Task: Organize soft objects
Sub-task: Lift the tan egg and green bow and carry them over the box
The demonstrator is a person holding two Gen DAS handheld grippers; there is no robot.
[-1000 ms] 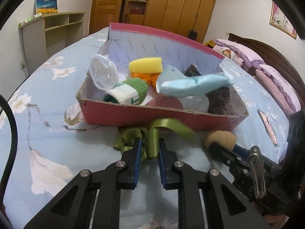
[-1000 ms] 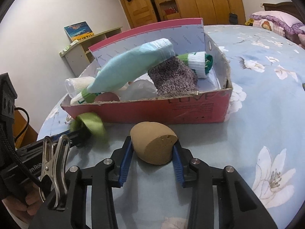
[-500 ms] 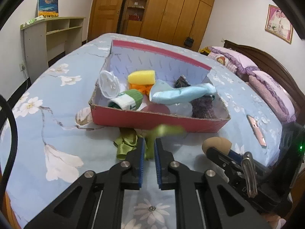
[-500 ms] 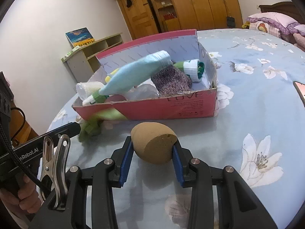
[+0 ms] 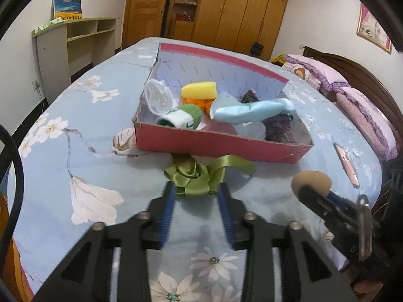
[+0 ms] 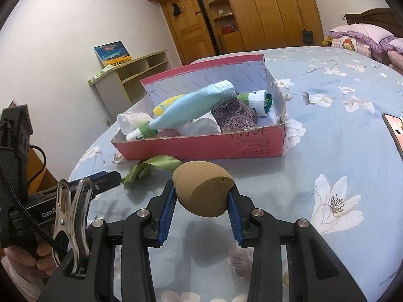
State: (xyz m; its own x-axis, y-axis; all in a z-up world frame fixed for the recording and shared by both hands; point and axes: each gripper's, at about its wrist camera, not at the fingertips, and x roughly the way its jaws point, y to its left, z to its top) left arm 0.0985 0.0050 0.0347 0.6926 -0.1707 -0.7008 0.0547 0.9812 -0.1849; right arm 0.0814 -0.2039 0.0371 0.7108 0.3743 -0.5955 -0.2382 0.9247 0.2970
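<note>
A red cardboard box (image 5: pixel 214 144) (image 6: pixel 226 143) on the flowered bed holds soft things: a light blue sock (image 5: pixel 252 110) (image 6: pixel 191 108), a yellow sponge (image 5: pixel 199 89), a green-white sock (image 5: pixel 183 118), a grey knit sock (image 6: pixel 234 112). A green ribbon bow (image 5: pixel 199 173) (image 6: pixel 153 166) lies on the bed in front of the box. My left gripper (image 5: pixel 196 188) is open, its fingers either side of the bow's near edge. My right gripper (image 6: pixel 201 196) is shut on a tan egg-shaped sponge (image 6: pixel 204 191) (image 5: pixel 311 181), held above the bed.
A pink phone (image 5: pixel 346 167) (image 6: pixel 395 128) lies on the bed to the right. Pillows (image 5: pixel 352 95) lie at the headboard. A low shelf (image 5: pixel 73 42) stands by the left wall, wardrobes (image 5: pixel 226 12) behind.
My left gripper was shut on the green ribbon and lifted it; now it is open and the bow lies on the bed. Both grippers have pulled back from the box.
</note>
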